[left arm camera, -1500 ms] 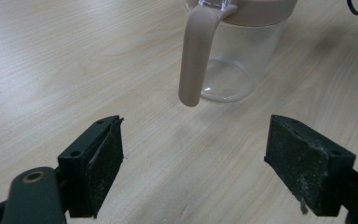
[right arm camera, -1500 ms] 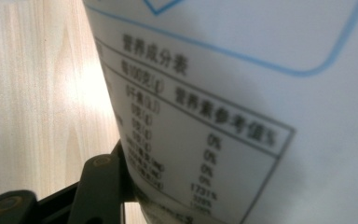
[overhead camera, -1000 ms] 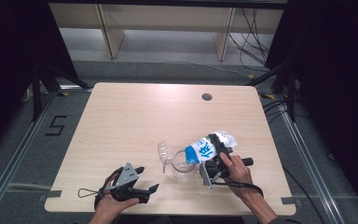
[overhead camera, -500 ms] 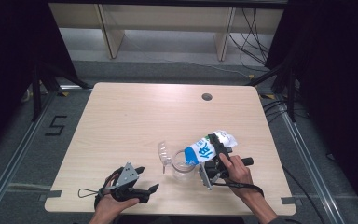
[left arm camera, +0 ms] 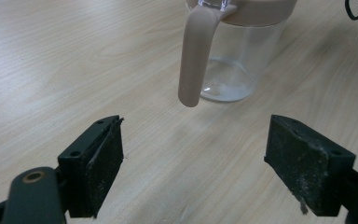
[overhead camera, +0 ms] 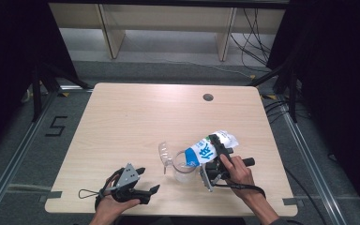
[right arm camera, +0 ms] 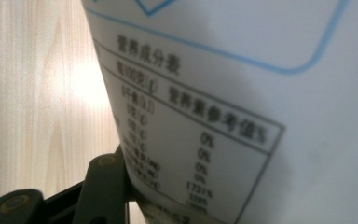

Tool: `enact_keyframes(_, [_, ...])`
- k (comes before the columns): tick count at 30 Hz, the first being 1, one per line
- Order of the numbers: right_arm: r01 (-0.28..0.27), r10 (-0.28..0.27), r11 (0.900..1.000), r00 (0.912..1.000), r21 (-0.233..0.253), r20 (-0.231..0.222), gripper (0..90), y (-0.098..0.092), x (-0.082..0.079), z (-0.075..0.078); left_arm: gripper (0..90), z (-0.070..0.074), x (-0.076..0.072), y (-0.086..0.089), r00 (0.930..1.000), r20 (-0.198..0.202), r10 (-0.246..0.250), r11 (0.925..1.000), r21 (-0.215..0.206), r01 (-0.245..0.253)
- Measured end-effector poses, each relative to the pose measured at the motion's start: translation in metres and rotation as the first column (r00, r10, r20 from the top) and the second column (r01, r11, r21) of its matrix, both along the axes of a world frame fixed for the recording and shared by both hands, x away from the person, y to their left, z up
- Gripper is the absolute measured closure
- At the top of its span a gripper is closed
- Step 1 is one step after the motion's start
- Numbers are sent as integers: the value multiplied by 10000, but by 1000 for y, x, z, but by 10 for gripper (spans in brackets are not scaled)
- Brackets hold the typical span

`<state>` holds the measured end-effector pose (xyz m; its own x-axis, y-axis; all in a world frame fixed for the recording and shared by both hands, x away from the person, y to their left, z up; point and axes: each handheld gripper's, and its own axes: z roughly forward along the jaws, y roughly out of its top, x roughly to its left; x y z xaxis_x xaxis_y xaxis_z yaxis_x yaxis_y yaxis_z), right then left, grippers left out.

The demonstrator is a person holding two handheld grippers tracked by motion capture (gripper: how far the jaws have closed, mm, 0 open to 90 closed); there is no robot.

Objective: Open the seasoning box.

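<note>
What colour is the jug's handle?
The jug handle is a pale pinkish beige, matching the rim; clearest in the left gripper view.

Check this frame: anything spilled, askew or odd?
No spill shows. The white and blue bag is tilted, mouth over the clear jug, clamped in the right gripper. The left gripper is open, apart from the jug.

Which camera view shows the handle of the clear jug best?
The left gripper view: the beige handle hangs close and sharp in front of the clear jug. In the high view the jug is small and its handle is hard to make out. The right gripper view faces the white bag.
</note>
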<state>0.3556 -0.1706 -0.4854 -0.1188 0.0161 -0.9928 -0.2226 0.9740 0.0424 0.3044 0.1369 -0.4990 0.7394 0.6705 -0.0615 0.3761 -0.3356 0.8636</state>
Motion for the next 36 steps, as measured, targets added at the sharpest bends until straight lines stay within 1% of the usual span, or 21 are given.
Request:
enact_keyframes(1, [-146,159,9984,9996,-548,228,505,1,0,4,185,0,0,0,10000,-14,17,10000,-6,-17])
enact_keyframes(3, [-132,137,9991,9998,-394,126,505,1,0,3,185,0,0,0,10000,-12,-24,10000,-57,24])
enact_keyframes(4, [-72,72,10000,10000,44,-40,505,0,0,0,185,0,0,0,10000,-11,-17,10000,-53,17])
enact_keyframes(6, [-380,380,9993,9991,-24,177,505,1,2,-1,186,0,-1,-1,9999,-56,99,9999,-113,-100])
enact_keyframes(7, [-268,267,9989,9996,390,22,506,0,2,-3,185,0,0,-1,10000,-39,37,10000,-43,-37])
enact_keyframes(9, [-347,346,9994,9993,77,156,507,0,2,-1,185,0,0,0,10000,-12,9,10000,-8,-9])
enact_keyframes(10, [2,-2,10000,10000,-31,90,507,0,-1,1,185,0,0,0,10000,12,-14,10000,31,14])
enact_keyframes(11, [2,-2,10000,10000,-31,90,507,0,-1,1,185,0,0,0,10000,12,-14,10000,31,14])
enact_keyframes(12, [-84,96,9989,9996,-457,252,508,1,0,4,185,0,0,0,10000,-2,12,10000,-2,-12])
enact_keyframes(15, [-76,87,9989,9997,-455,232,508,0,0,4,185,0,0,0,10000,-1,-4,10000,-17,4])
enact_keyframes(18, [-126,128,9997,9999,-207,98,509,0,1,1,185,0,0,0,10000,-25,20,10000,-19,-20])
enact_keyframes(22, [-343,345,9994,9990,-65,273,510,0,2,0,186,0,0,0,10000,4,-39,10000,-33,39])
enact_keyframes(23, [-66,68,9998,9999,-200,107,510,0,0,1,185,0,0,0,10000,-2,-5,10000,-15,5])
enact_keyframes(25, [12,-12,9999,10000,-160,-16,511,0,0,1,186,0,0,-1,10000,-7,32,10000,-88,-32])
enact_keyframes(26, [-411,425,9986,9981,-329,443,511,0,2,2,185,0,0,0,10000,2,-11,10000,6,11])
enact_keyframes(28, [-426,441,9985,9980,-334,450,511,0,2,2,185,0,0,0,10000,-20,10,10000,-12,-10])
enact_keyframes(29, [154,-155,9999,9998,-71,-97,512,0,-1,0,186,0,-1,0,10000,-25,44,10000,-19,-44])
enact_keyframes(30, [-47,48,10000,9999,-84,144,512,0,0,0,185,0,0,0,10000,3,-31,10000,-21,31])
enact_keyframes(33, [72,-72,10000,10000,26,29,513,0,-1,-1,186,0,0,-1,10000,-8,28,10000,-87,-28])
enact_keyframes(34, [-136,136,9999,9998,17,122,514,0,0,-1,186,0,0,0,10000,2,-2,10000,-2,2])
enact_keyframes(36, [-118,118,9999,9999,13,118,514,0,0,-1,185,0,0,0,10000,11,-18,10000,7,18])
